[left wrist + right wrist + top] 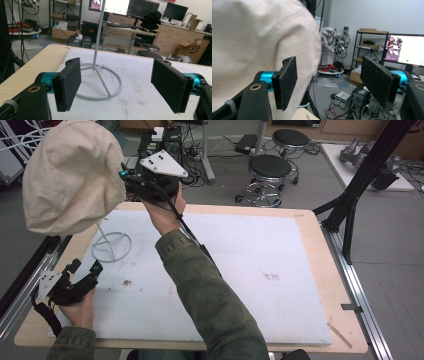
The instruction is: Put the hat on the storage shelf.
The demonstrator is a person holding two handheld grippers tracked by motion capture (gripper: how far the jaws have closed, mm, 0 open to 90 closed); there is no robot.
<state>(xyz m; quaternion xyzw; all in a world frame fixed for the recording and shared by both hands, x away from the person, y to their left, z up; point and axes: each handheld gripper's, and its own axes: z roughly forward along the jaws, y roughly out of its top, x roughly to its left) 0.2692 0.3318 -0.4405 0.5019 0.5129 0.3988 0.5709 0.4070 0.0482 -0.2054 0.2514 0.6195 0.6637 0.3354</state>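
Observation:
A cream cloth hat (70, 175) hangs on a white wire stand whose ring base (111, 246) rests on the white mat at the left. My right gripper (131, 181) is raised beside the hat's right side. In the right gripper view its jaws (328, 75) stand open; the hat (249, 37) bulges past the left pad without being pinched. My left gripper (85, 267) rests low near the table's front left corner, pointing at the stand. It is open (116, 67), with the ring base (100, 82) and pole (98, 32) a little ahead of the pads.
A white mat (250, 260) covers most of the wooden table (320, 235). Two black stools (270, 167) stand on the floor behind the table, with cables and equipment boxes (165, 140) nearby. A black frame leg (350, 205) rises at the right.

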